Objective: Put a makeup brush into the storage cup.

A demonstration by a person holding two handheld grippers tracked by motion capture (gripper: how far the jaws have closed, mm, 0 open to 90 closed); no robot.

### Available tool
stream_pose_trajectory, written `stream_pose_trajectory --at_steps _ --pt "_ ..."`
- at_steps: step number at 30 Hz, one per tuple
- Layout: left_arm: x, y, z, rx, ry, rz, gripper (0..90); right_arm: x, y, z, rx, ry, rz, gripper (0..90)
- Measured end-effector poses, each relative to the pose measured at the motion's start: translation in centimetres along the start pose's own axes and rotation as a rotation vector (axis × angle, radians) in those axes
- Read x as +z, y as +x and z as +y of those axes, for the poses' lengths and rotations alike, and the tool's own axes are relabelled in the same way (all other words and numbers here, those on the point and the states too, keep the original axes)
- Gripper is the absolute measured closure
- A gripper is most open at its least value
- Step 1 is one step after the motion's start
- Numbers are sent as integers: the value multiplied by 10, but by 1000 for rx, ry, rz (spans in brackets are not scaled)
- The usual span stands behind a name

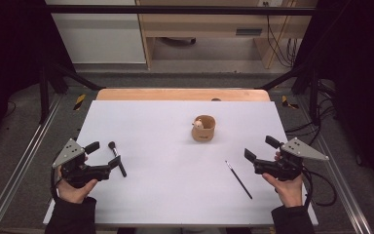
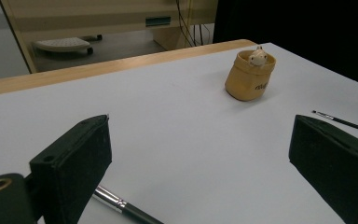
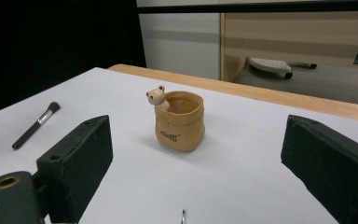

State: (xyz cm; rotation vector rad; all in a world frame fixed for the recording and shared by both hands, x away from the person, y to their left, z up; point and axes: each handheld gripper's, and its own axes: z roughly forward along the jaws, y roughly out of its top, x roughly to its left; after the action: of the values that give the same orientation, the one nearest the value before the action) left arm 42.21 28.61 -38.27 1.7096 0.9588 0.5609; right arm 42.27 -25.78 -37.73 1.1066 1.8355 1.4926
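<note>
Cut-off brushes, small print and hidden sleeves

In the left gripper view, the thick brush runs out at the bottom edge behind a black jaw, its bristles unseen, and the thin brush leaves at the right edge. In the right gripper view, just a tip of the thin brush pokes up from the bottom edge. The dark lettering on the tan cup is too small to read. In the high view, both sleeves are cropped at the table's near edge.

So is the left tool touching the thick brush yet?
Cannot tell. In the high view the left tool overlaps the thick brush; its jaws stand open, and no view shows contact or gap plainly.
</note>
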Motion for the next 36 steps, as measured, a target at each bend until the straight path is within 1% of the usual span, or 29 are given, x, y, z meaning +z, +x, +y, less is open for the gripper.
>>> stream_pose_trajectory --at_steps 2,5,9,11,15,16,19,23,24,26,27,28,30,31,32,34,36 --pt "0 0 -1 0 -1 1 52 0 0 -1 -4 3 0 92" --pt "1 0 -3 3 10 5 52 0 -1 -2 8 15 -12 92" --pt "2 2 -6 3 19 7 54 0 -1 -2 -6 23 -13 93" --pt "3 2 -7 3 26 11 56 0 -1 -2 -5 41 -19 94" --pt "4 3 -9 4 33 15 56 0 0 -1 -9 54 -22 97" --pt "4 3 -9 5 36 16 56 0 2 -1 -27 74 -38 96" --pt "4 4 -9 6 38 19 56 1 3 -1 -33 89 -42 96" --pt "4 4 -9 6 41 21 56 6 6 -2 -47 137 -41 102" --pt "4 4 -9 6 41 21 56 8 7 -3 -50 168 -39 123" --pt "4 3 -9 7 42 22 56 9 8 -3 -48 178 -40 130" --pt "4 3 -9 8 42 22 55 10 9 -3 -48 192 -39 135" --pt "4 3 -9 11 44 22 56 13 10 -4 -49 219 -41 141" --pt "5 3 -10 13 48 22 56 15 11 -4 -50 230 -43 144" --pt "5 3 -10 13 50 23 56 17 11 -5 -59 243 -50 148" --pt "5 3 -10 12 51 23 55 20 13 -6 -56 265 -49 155" --pt "5 3 -10 11 51 22 55 21 13 -7 -62 272 -45 159" --pt "6 4 -10 12 52 21 55 24 15 -7 -59 295 -46 166"
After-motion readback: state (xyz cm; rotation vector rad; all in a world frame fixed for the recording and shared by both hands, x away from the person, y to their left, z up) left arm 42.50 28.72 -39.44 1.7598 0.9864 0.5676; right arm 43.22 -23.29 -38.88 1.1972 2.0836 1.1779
